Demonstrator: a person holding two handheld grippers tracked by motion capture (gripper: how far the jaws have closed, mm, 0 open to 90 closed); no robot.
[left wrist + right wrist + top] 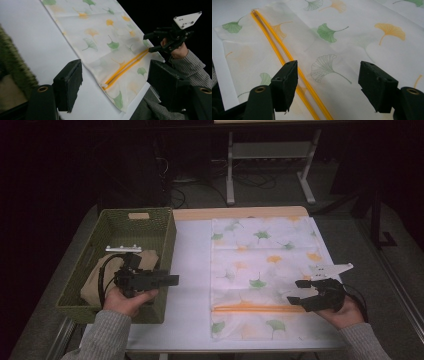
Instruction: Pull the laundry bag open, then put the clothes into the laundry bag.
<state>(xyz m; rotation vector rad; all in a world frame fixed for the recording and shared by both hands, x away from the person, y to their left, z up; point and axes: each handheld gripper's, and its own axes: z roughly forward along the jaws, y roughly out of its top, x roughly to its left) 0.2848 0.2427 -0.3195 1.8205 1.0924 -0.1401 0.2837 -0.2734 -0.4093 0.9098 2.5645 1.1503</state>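
Over the leaf-print bag [265, 270], right claw [299, 291] spread wide, empty

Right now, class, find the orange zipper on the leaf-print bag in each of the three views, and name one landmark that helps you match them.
High view: the orange zipper runs across the near end of the leaf-print bag, left of the right gripper.
Left gripper view: lower centre, slanting up right toward the right gripper.
Right gripper view: from upper left down to bottom centre.
Shared landmark: the green leaf beside the zipper.
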